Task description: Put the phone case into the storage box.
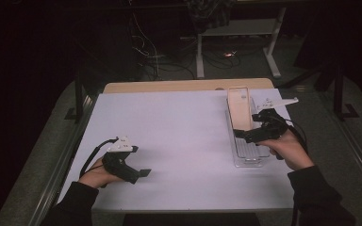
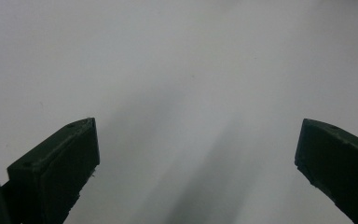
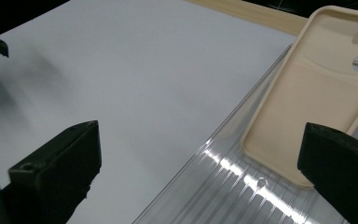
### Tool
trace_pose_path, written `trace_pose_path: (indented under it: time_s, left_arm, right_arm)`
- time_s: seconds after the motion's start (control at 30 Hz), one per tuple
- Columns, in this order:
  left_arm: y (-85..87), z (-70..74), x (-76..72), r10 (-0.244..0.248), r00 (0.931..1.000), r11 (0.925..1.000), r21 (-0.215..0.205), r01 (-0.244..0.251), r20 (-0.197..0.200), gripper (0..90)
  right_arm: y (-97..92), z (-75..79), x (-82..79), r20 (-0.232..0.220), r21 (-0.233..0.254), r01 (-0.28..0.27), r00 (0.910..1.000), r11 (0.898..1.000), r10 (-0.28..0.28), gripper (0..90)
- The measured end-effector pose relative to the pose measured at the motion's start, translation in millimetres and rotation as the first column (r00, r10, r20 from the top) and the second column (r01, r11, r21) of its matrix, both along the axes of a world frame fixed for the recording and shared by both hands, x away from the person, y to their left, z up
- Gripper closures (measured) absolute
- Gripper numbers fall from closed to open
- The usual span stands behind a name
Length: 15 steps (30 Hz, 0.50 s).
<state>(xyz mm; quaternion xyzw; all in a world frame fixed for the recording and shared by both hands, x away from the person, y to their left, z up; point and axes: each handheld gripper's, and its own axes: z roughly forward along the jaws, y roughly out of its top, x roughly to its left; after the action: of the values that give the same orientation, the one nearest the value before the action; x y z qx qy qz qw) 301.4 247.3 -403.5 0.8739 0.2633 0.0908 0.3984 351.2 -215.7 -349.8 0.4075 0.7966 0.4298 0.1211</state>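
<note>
1. Dark sleeves enter at the bottom edge of the high view, each hand holding a black gripper over the white worktop [image 1: 179,136].
2. At lower left of that frame, the left gripper [image 1: 141,173] sits low over bare worktop, its jaws pointing toward the frame's right; the left gripper view shows them spread wide with nothing between them, only white surface [image 2: 177,70] and soft shadows.
3. At right of centre in the high view, the right gripper [image 1: 245,133] reaches over a clear plastic tray [image 1: 250,157] that lies lengthwise near the worktop's right edge.
4. A beige phone case [image 1: 240,109] rests in the far part of the tray, open side up, its upper end tilted above the tray's rim.
5. From the right gripper view, the jaws stand wide apart and hold nothing: one hangs over bare worktop at lower left, the other over the tray at lower right, just beside the near corner of the phone case [image 3: 303,107].
6. Ribbed clear plastic of the tray [image 3: 223,186] glints along the bottom of that view, with a strip of bare wood at the upper right.
</note>
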Motion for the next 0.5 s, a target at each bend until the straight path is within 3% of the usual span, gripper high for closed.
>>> trace_pose_path:
  time_s: [0.5]
  left_arm:
    - [1.9,11.1,3.0,-0.026,0.9996,0.9995,-0.018,0.026,0.011,0.0]
  right_arm:
    - [-0.9,-16.3,-34.5,0.027,0.009,-0.051,0.9983,0.999,0.051,0.0]
